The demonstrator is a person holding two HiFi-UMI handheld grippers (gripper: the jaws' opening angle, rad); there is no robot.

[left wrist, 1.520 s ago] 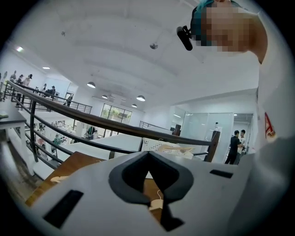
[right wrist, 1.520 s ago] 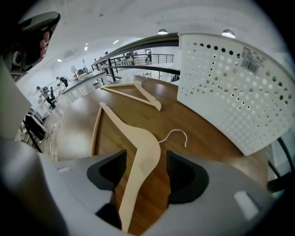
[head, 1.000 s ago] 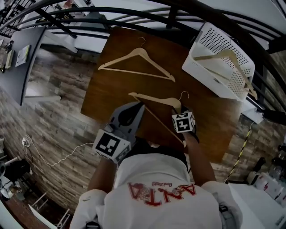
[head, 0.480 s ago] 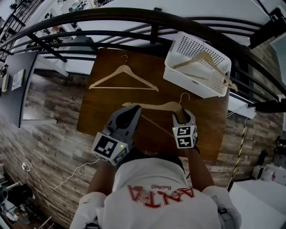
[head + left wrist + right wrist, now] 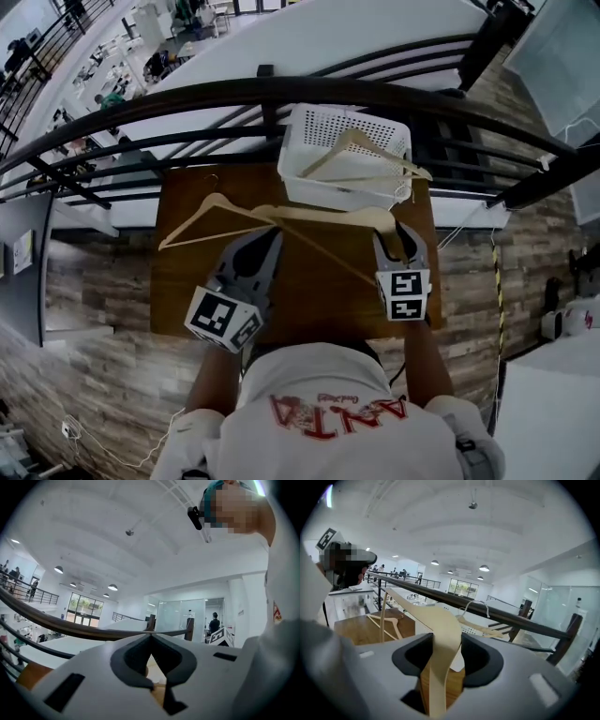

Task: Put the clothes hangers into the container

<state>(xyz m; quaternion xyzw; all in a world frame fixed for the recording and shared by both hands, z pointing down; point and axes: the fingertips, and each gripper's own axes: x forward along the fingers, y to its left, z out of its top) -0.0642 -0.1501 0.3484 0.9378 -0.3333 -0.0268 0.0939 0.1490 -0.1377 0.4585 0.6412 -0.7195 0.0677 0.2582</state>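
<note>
One hanger (image 5: 328, 214) has risen off the tabletop (image 5: 187, 291), nearly at the basket (image 5: 305, 131) up top; left claw (image 5: 272, 232) and right claw (image 5: 398, 231) pinch it.

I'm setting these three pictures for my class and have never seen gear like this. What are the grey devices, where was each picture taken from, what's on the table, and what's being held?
There is no robot here: a person holds a hand-worked two-jaw gripper in each hand. The wide picture comes from a camera on the person's head, looking down. The other two come from cameras riding on the grippers, looking along their jaws. The left gripper and right gripper hold one wooden hanger between them, and the right jaws have just been closing on it. On the brown table lies a second hanger. At the table's far edge stands a white basket with a third hanger already inside.
</note>
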